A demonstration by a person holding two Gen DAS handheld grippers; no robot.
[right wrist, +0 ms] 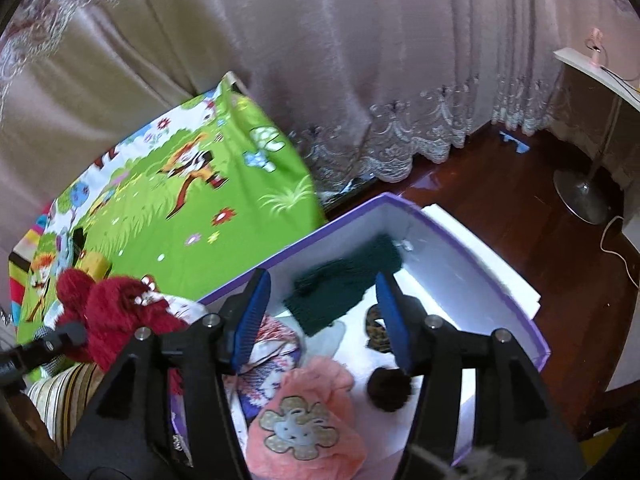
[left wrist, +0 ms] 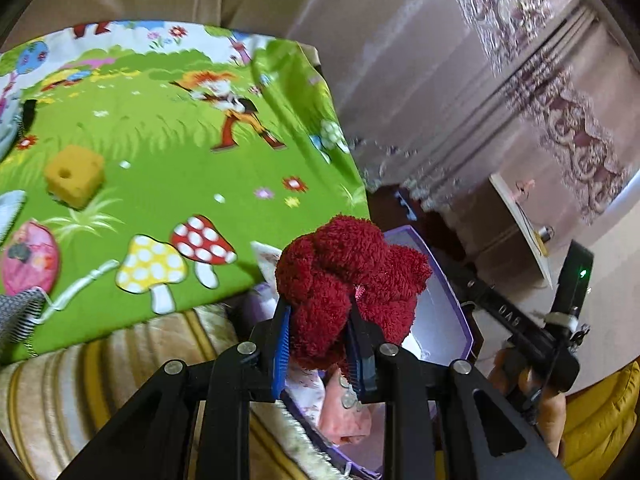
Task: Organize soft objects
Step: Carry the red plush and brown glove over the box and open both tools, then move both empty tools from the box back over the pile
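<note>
Between the left gripper (left wrist: 320,320) pads: a dark red fluffy bundle (left wrist: 348,276), clamped at its lower half, jaws narrow and biting in — most of the pile bulges above the blue pads. In the left wrist view it hangs at about 6 o'clock, over the near rim of the purple-edged box (left wrist: 448,280), not yet clearly over the box floor.

Right gripper (right wrist: 324,312): jaws parted about halfway, nothing pressed between them. A dark green knit piece (right wrist: 344,284) sits in the gap, blurred — looks dropped or lying on the white floor, I cannot tell which. Box wall (right wrist: 472,248) runs 12 to 3 o'clock from there.

Already in the box: a pink cloth with a flower patch (right wrist: 308,412) at 6 o'clock, a patterned cloth (right wrist: 272,344) at 8, a small dark pom-pom (right wrist: 390,390) at 5.

For the step in hand, my read:
- Carry the red bundle further over the rim toward the free white floor at 1–2 o'clock in the right wrist view.
- Lower before opening; it is springy and would likely bounce or catch the rim.
- Pull the right gripper clear first — both are crowding the same opening.

Left on the cartoon play mat (left wrist: 160,140): a yellow sponge cube (left wrist: 74,176) at 9 o'clock, a pink item (left wrist: 30,256) at the left edge.
</note>
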